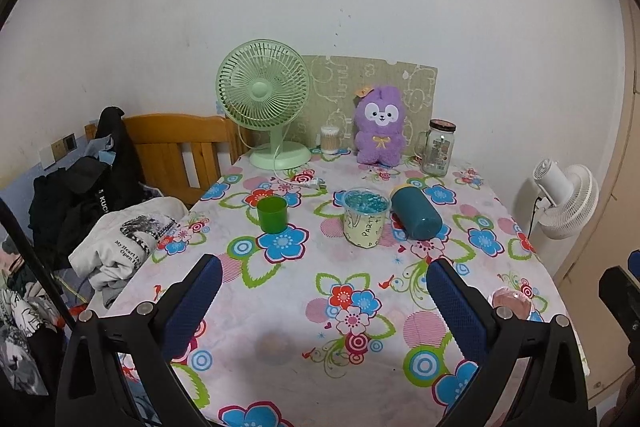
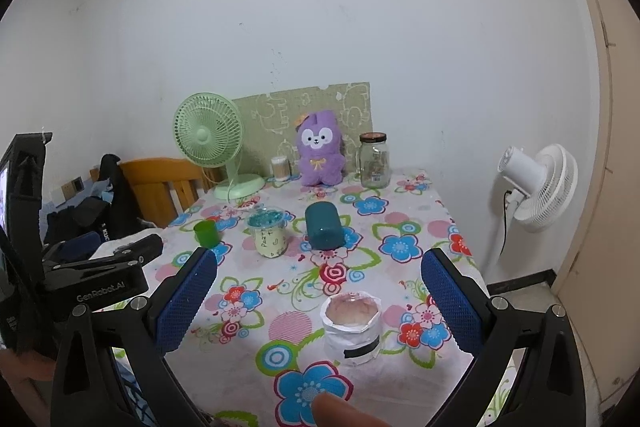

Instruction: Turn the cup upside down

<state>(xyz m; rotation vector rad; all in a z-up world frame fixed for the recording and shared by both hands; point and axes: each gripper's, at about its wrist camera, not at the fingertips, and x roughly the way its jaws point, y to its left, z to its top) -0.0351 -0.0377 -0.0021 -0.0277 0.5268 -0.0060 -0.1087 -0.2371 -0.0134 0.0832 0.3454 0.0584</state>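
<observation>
A table covered in a flowered cloth [image 1: 288, 307] fills the lower half of both views. In the left wrist view, the left gripper [image 1: 324, 283] hovers low in the frame with its blue-padded fingers spread wide, holding nothing. In the right wrist view, the right gripper [image 2: 319, 273] is likewise spread and empty. A small green cup [image 1: 272, 214] stands upright, mouth up, left of centre. Just right of it stands a clear cup [image 1: 365, 217] with blue bits inside, and beside that a teal cup [image 1: 416, 213] lies on its side. A white paper-wrapped cup [image 2: 352, 325] stands between the right gripper's fingers, untouched. A green fan [image 1: 264, 103], purple plush toy [image 1: 380, 125] and glass jar [image 1: 438, 147] line the far edge.
</observation>
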